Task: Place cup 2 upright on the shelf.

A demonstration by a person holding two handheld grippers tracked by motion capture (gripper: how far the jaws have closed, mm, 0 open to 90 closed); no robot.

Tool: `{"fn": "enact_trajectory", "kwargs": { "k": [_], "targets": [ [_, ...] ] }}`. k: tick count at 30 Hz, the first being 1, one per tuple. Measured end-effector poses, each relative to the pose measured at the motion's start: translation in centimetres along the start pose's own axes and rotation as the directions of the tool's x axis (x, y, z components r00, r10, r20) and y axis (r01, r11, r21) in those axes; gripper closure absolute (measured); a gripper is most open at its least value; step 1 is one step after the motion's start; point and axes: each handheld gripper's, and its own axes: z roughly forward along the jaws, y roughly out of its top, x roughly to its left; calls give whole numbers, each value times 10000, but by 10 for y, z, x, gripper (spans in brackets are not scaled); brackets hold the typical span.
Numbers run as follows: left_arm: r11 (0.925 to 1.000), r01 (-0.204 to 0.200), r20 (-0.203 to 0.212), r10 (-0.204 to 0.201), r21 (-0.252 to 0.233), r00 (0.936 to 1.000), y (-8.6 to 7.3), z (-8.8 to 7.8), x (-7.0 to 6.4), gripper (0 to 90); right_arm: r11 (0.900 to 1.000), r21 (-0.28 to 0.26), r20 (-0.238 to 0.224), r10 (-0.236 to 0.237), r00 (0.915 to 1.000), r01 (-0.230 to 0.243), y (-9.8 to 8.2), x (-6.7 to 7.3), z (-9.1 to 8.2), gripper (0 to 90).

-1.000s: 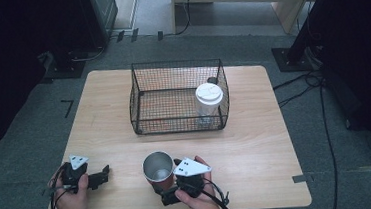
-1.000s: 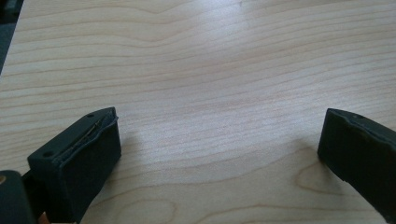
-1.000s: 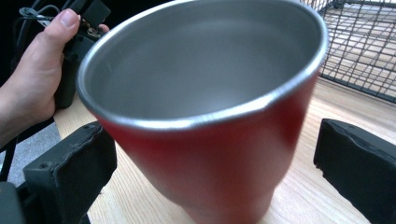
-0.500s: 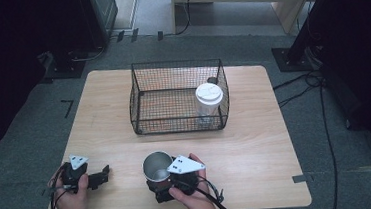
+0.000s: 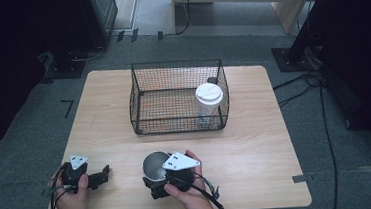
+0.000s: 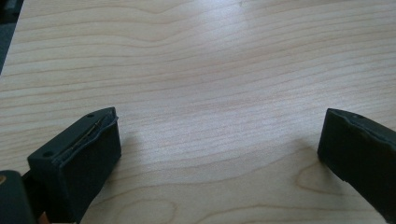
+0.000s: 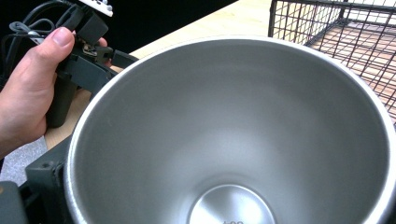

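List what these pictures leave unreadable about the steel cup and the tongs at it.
- Right tongs, high view: jaws sit under the grey plate and hand; whether they are shut on the cup is unclear.
- Cup, right gripper view: its bottom marking is cut off by the lower edge.
- Lidded cup in the basket: contents hidden by the lid.

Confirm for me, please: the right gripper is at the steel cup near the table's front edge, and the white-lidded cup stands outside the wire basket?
Not quite. In the high view the white-lidded cup stands inside the wire basket. The right gripper is indeed at the steel cup.
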Motion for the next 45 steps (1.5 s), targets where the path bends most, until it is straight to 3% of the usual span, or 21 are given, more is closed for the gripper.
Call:
{"fn": "enact_trajectory", "kwargs": {
  "k": [13,24,45],
  "targets": [
    [10000,2,0,-2,-1,10000,0,0,0,0,9998,30,254,-206,9995,205,4,2,4,37],
    [10000,-14,1,14,13,10000,0,0,0,0,9999,-102,595,131,9981,-126,9,-5,2,56],
    [10000,-4,1,4,5,10000,0,0,0,0,9994,-311,832,165,9964,-140,20,-9,0,67]
  ]
}}
